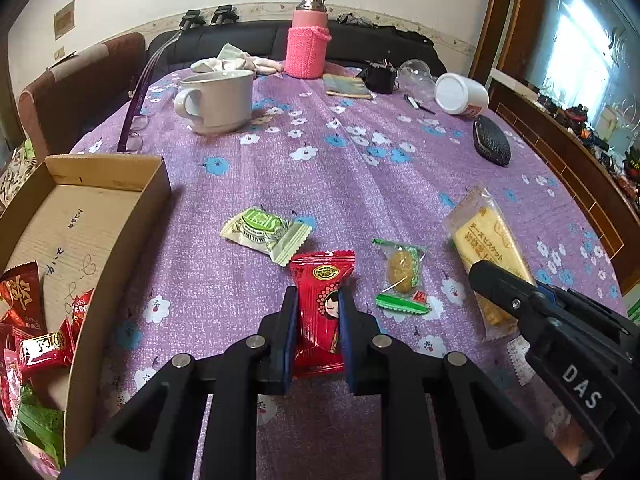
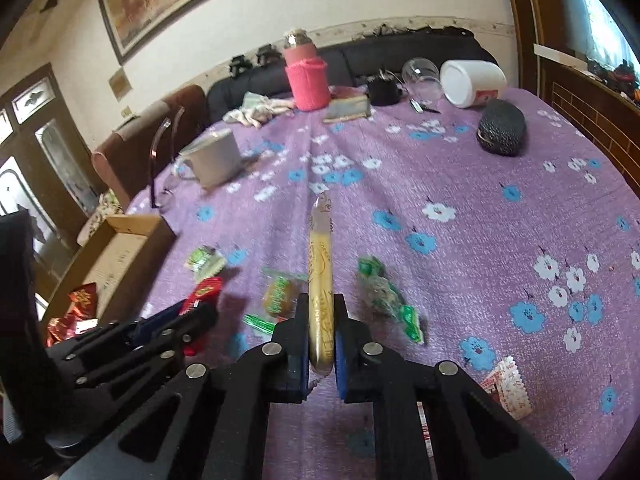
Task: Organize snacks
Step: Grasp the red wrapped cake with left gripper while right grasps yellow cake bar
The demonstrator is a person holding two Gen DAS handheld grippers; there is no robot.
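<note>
My left gripper is shut on a red snack packet that lies on the purple flowered cloth. To its right, my right gripper is shut on a long yellow biscuit packet, held edge-on and raised off the cloth; the packet is also visible in the left wrist view. A cardboard box at the left holds several red and green packets. Loose on the cloth lie a green-white packet, a clear green-edged packet and a green twist-wrapped sweet.
A white mug, spectacles, a pink-sleeved bottle, a tipped white jar and a dark case stand farther back. A white-red packet lies near the right. A wooden frame borders the right side.
</note>
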